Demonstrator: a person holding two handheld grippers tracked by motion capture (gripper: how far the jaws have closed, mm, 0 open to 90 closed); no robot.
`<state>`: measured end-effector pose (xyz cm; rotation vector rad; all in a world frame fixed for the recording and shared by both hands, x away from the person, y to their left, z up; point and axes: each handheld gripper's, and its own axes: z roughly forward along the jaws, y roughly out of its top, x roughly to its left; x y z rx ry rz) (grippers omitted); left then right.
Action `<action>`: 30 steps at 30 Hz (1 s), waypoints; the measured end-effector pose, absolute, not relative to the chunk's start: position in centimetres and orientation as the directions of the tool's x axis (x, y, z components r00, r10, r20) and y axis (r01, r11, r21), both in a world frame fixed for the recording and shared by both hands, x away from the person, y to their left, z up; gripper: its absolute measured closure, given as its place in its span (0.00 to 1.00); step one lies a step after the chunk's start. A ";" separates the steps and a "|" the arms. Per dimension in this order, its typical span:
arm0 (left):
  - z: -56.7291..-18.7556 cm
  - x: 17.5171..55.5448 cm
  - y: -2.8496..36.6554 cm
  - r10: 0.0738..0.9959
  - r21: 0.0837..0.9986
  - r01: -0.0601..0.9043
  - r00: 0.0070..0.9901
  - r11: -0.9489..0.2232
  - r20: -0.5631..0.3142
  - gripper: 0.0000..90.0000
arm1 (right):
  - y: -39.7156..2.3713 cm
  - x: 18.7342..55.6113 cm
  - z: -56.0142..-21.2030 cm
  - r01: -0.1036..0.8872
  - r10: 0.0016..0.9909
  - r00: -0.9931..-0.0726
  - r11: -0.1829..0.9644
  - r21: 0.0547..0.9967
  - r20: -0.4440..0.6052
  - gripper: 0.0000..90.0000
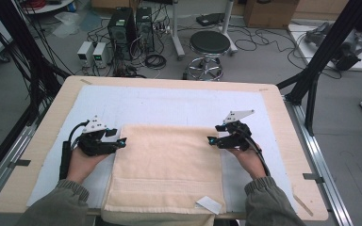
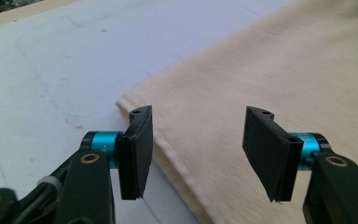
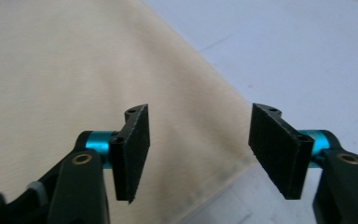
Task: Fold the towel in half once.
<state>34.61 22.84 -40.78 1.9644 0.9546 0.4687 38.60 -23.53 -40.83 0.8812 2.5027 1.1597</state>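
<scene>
A cream towel [image 1: 166, 165] lies folded on the white mat [image 1: 179, 106] that covers the wooden table [image 1: 52, 110], with its far edge running straight across the mat and its near edge hanging slightly over the table's front. A small white label [image 1: 208, 204] sits on the towel near its front right corner. The left gripper [image 1: 119, 140] hovers at the towel's far left corner, held in the person's left hand [image 1: 82, 162], its tips pointing inward toward the cloth. In the left gripper view the jaws stand apart with nothing between them: the towel's corner and hemmed side edge [image 2: 168, 154] lie below the gap, and the pads do not press on the fabric. The right gripper [image 1: 212, 139] hangs at the far right corner, held in the right hand [image 1: 250, 160], likewise pointing inward. In the right gripper view its jaws are also spread, with the towel's edge [image 3: 223, 154] running diagonally beneath the gap and bare mat [image 3: 284, 56] beyond it; nothing is clamped. Both grippers are at about the same depth on the table, well apart from each other, one on each side of the towel. Olive-green sleeves [image 1: 271, 202] come in from the bottom of the high view.
</scene>
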 end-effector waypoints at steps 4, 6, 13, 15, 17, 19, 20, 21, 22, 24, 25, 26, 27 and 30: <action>-41.5 36.6 22.8 0.796 0.825 0.481 0.602 -0.296 -0.065 0.48 | -23.8 39.9 -42.1 0.454 0.645 -0.763 0.496 0.740 0.036 0.38; -42.1 37.4 22.8 0.801 0.812 0.507 0.593 -0.290 -0.085 0.49 | -24.0 40.3 -42.6 0.467 0.649 -0.759 0.499 0.730 0.042 0.38; -43.8 39.1 22.5 0.805 0.757 0.575 0.583 -0.311 -0.112 0.48 | -24.0 41.1 -44.0 0.505 0.640 -0.763 0.507 0.698 0.087 0.39; -44.2 39.2 22.3 0.799 0.751 0.579 0.590 -0.317 -0.117 0.48 | -24.1 41.1 -43.9 0.506 0.638 -0.765 0.505 0.699 0.092 0.43; -44.2 39.2 22.2 0.794 0.757 0.569 0.598 -0.322 -0.111 0.52 | -24.1 41.3 -43.9 0.502 0.625 -0.774 0.510 0.698 0.101 0.54; -44.2 39.2 22.0 0.796 0.762 0.562 0.596 -0.322 -0.104 0.62 | -23.9 41.3 -43.9 0.491 0.594 -0.796 0.521 0.698 0.116 0.69; -44.2 39.3 22.0 0.789 0.765 0.563 0.603 -0.314 -0.121 0.69 | -23.6 41.3 -43.8 0.484 0.580 -0.805 0.527 0.698 0.120 0.79; -44.3 39.3 21.9 0.781 0.766 0.561 0.611 -0.315 -0.127 0.80 | -23.5 41.4 -43.9 0.475 0.555 -0.821 0.532 0.701 0.134 0.84; -44.2 39.3 21.8 0.780 0.765 0.560 0.613 -0.318 -0.125 0.84 | -23.3 41.4 -43.8 0.477 0.554 -0.822 0.538 0.696 0.135 0.88; -44.1 39.6 21.6 0.785 0.760 0.563 0.608 -0.326 -0.114 0.91 | -23.0 41.6 -43.5 0.462 0.545 -0.831 0.562 0.686 0.114 0.91; -43.9 39.7 21.5 0.797 0.764 0.558 0.597 -0.325 -0.097 0.92 | -22.9 41.8 -43.3 0.453 0.544 -0.833 0.575 0.681 0.095 0.91; -43.8 39.8 21.5 0.804 0.767 0.556 0.588 -0.320 -0.091 0.93 | -22.7 42.1 -43.1 0.457 0.552 -0.829 0.581 0.673 0.087 0.92; -43.5 40.1 21.6 0.815 0.764 0.560 0.574 -0.320 -0.080 0.93 | -22.6 42.2 -42.9 0.448 0.556 -0.828 0.580 0.680 0.071 0.92; -42.4 40.9 21.5 0.836 0.787 0.536 0.546 -0.305 -0.048 0.94 | -22.4 43.3 -41.6 0.434 0.580 -0.814 0.564 0.702 0.037 0.92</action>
